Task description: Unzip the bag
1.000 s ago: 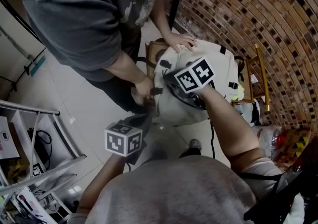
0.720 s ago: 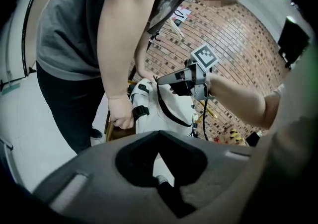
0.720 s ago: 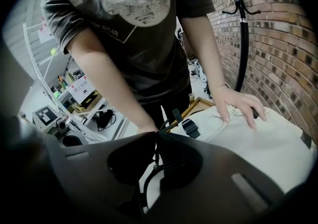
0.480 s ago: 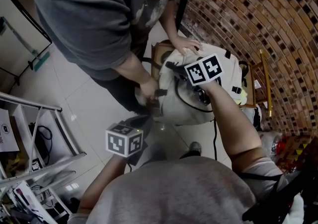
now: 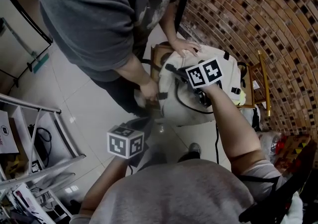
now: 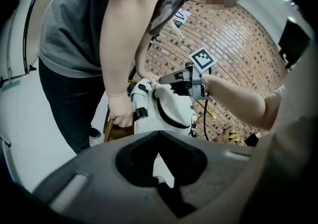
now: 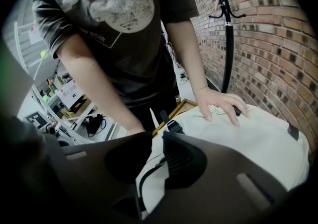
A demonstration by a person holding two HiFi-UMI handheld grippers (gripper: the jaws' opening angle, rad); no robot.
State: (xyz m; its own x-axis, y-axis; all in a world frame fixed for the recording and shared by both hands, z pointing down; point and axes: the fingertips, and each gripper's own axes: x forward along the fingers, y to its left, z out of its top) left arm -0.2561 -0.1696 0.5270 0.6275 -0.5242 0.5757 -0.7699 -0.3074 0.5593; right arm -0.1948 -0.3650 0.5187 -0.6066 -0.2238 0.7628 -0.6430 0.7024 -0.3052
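A white backpack (image 5: 186, 111) stands on a wooden chair (image 5: 156, 52). A black zip line (image 5: 180, 103) curves across its face. Another person steadies it, one hand (image 5: 185, 46) on its top and the other hand (image 5: 147, 91) at a side strap. My right gripper (image 7: 155, 136) hovers over the top of the bag. Its jaws have just been opening and now stand slightly apart. The zip and its pull (image 7: 159, 165) lie below the gap, unpinched. My left gripper (image 6: 158, 132) hangs low, short of the bag, shut on nothing. Its marker cube (image 5: 125, 142) faces up.
A brick wall (image 5: 258, 14) runs behind the bag. A black coat-stand pole (image 7: 227, 44) rises beside it. Metal shelving (image 5: 39, 153) with cables stands at the left, on pale floor tiles. A yellow wooden frame (image 5: 263, 79) leans past the chair.
My right gripper has shifted a little along the bag's top, toward the wall. A long black curve of zip now shows below it. My left gripper has stayed put.
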